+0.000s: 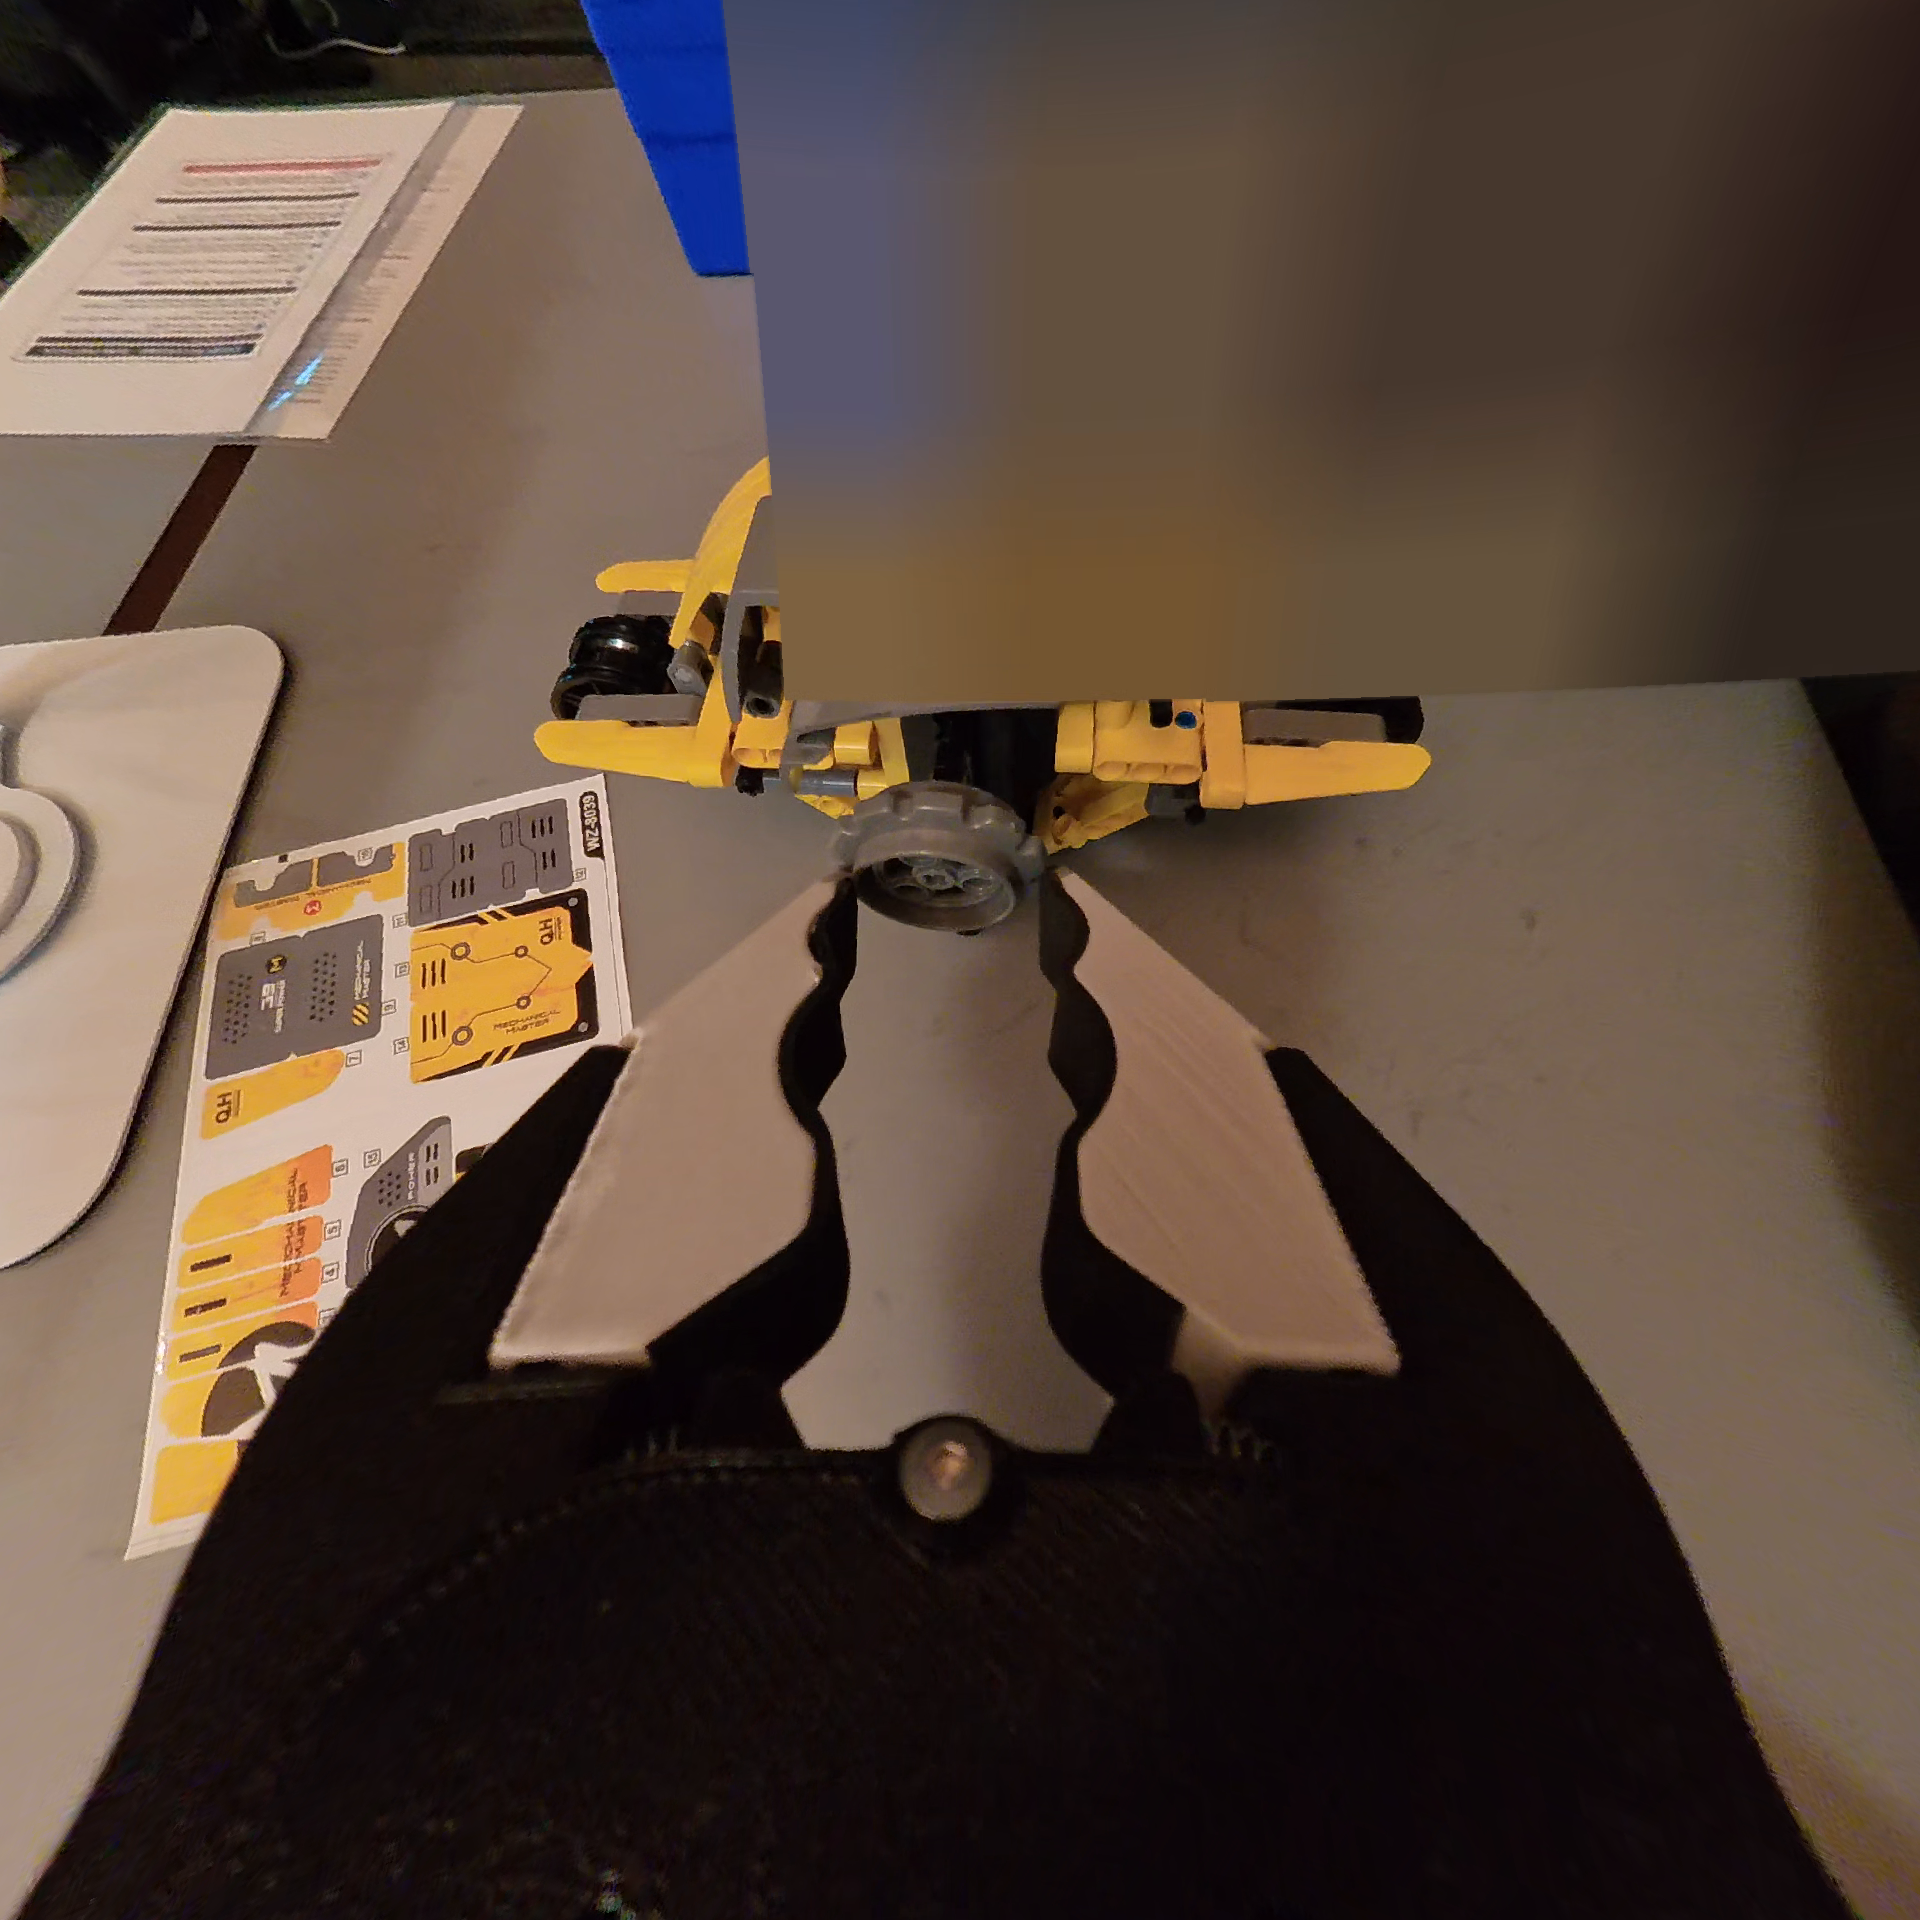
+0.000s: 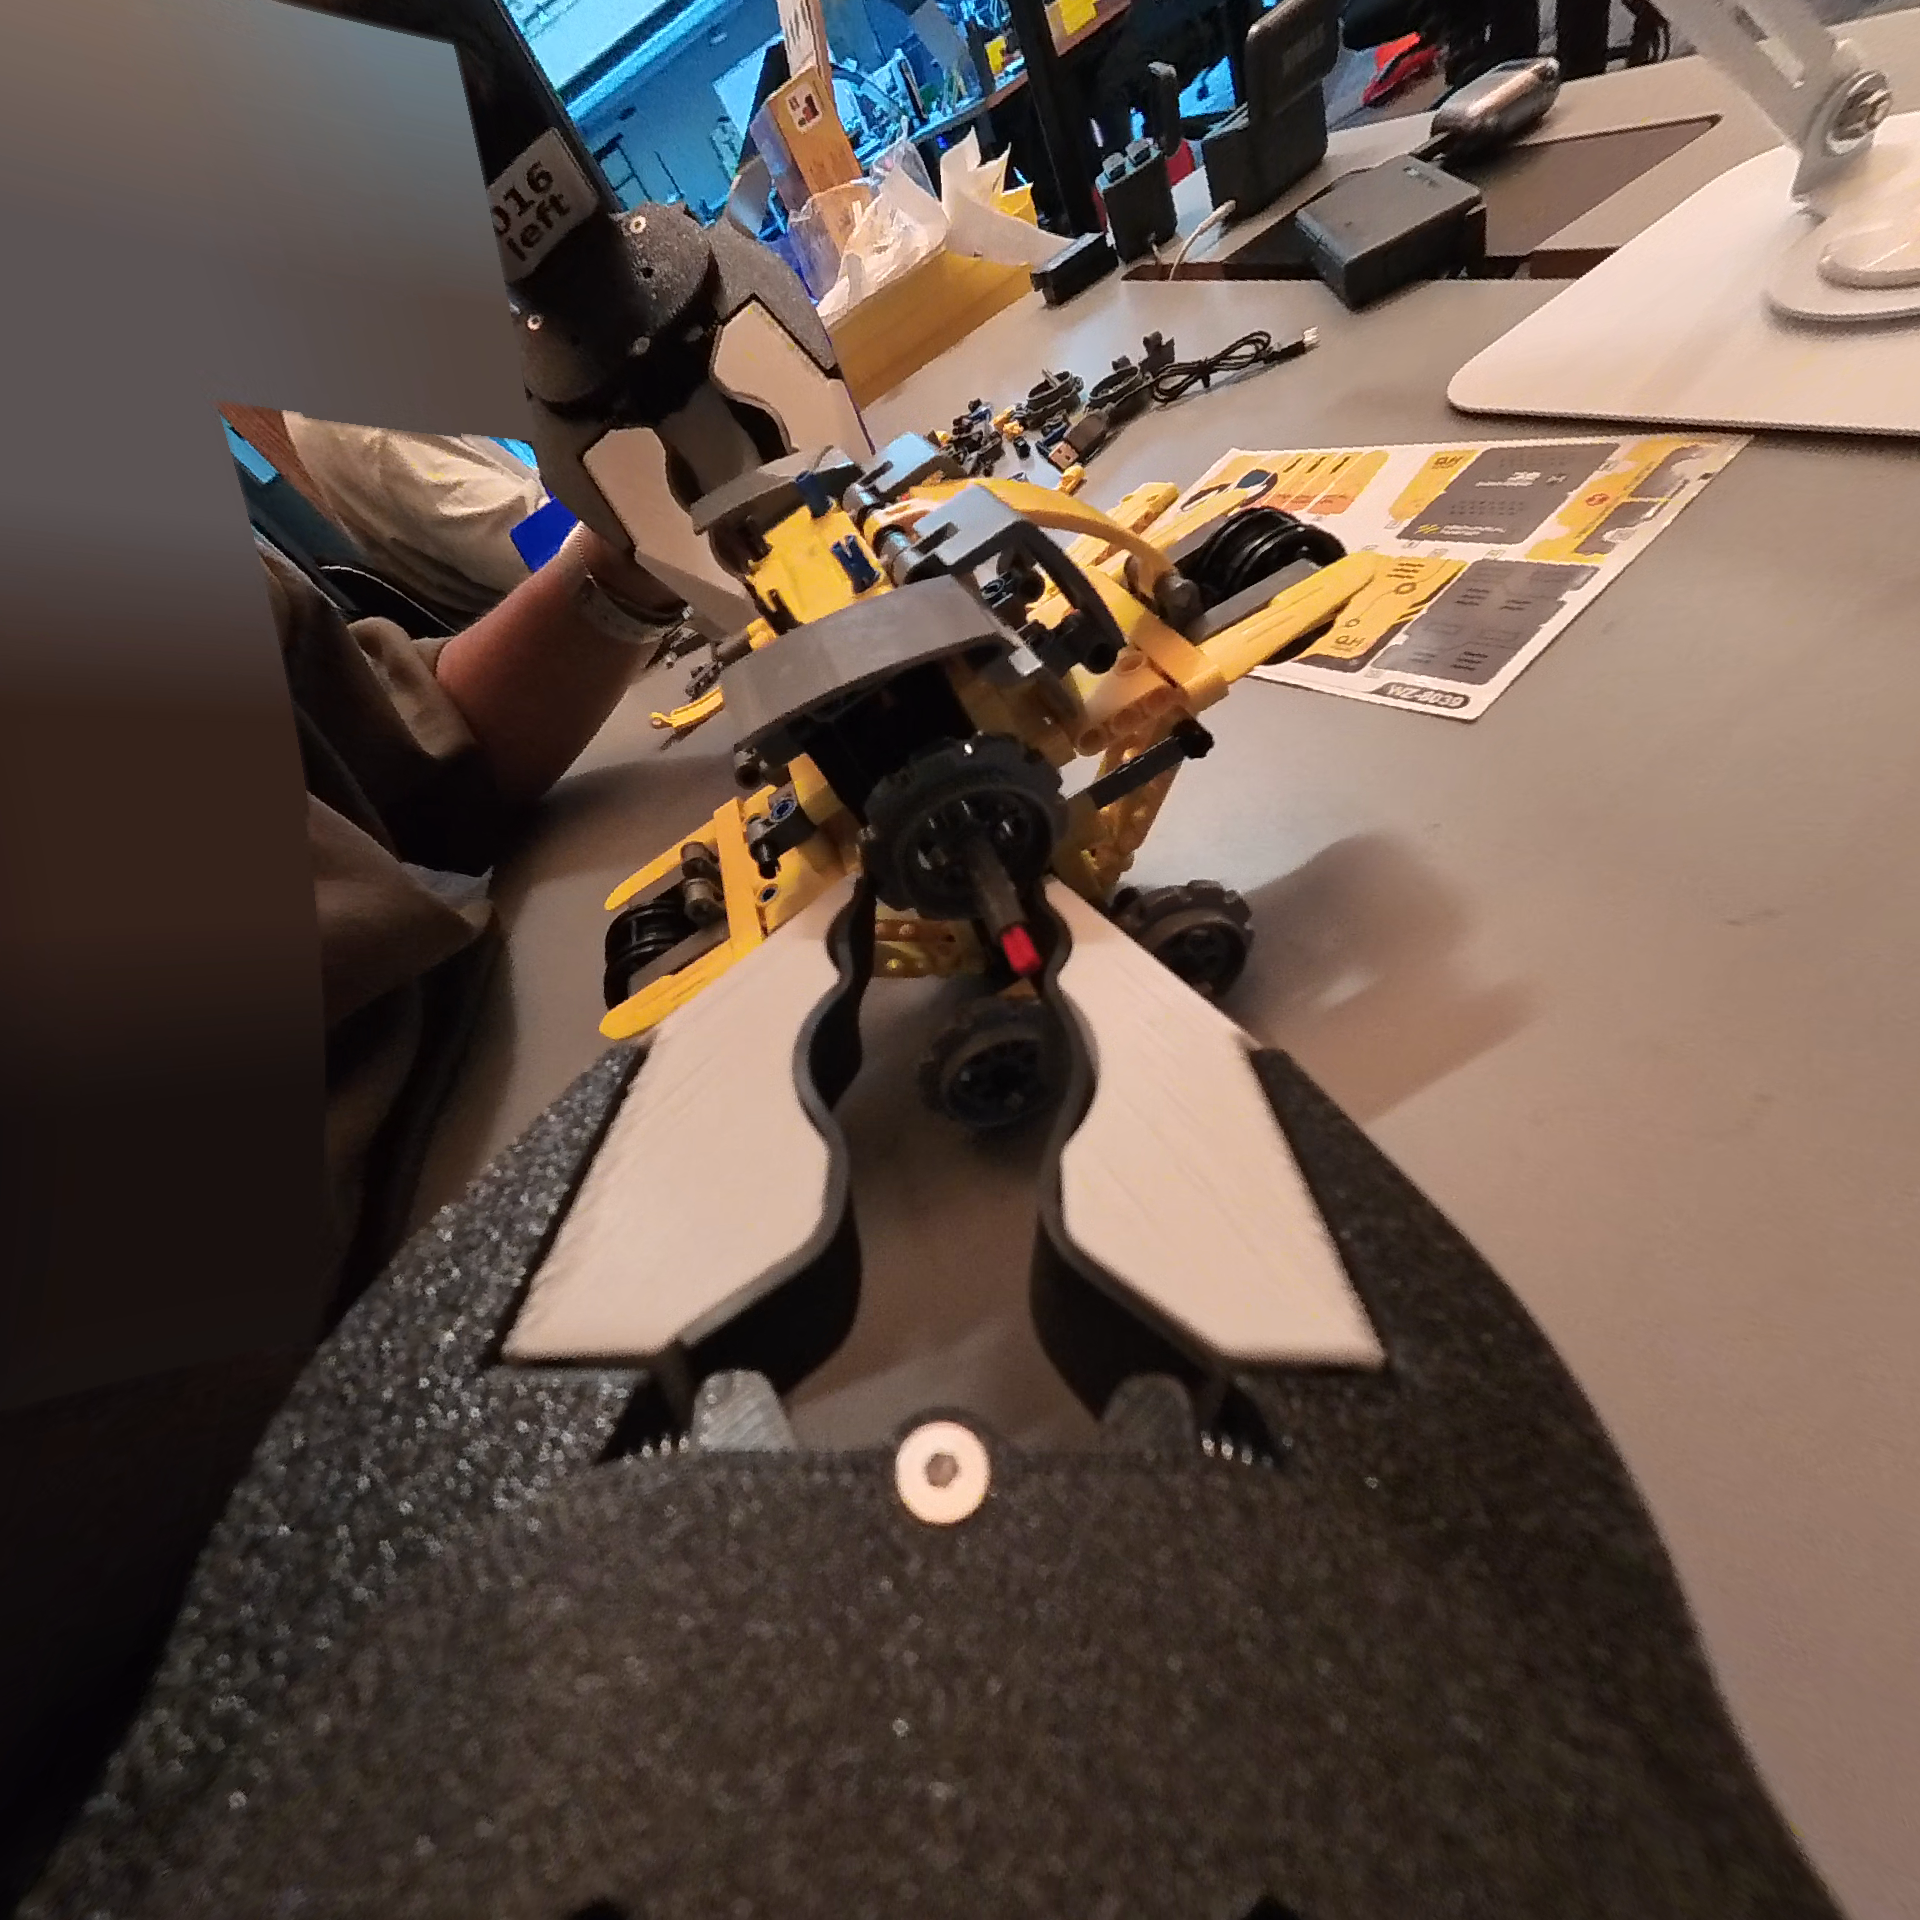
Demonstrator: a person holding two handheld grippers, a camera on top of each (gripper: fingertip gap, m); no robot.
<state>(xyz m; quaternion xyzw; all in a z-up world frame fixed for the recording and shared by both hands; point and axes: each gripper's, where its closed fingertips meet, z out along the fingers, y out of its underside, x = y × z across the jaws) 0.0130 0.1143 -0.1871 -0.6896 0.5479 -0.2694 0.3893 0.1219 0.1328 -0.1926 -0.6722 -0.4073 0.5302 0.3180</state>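
A yellow and grey brick-built vehicle model is held between both grippers above the grey table. My left gripper has its fingertips closed on a grey toothed wheel at one end of the model. It also shows at the far end in the right wrist view. My right gripper has its fingertips against the sides of a black wheel at the near end. An axle with a red tip sticks out between the fingers. A blurred patch hides most of the model in the left wrist view.
A sticker sheet lies beside the model. A white monitor stand base, a printed paper, a blue box, loose small parts and a cable, two black wheels and a person's arm surround it. The tips of one gripper are about 12 cm away from the tips of the other.
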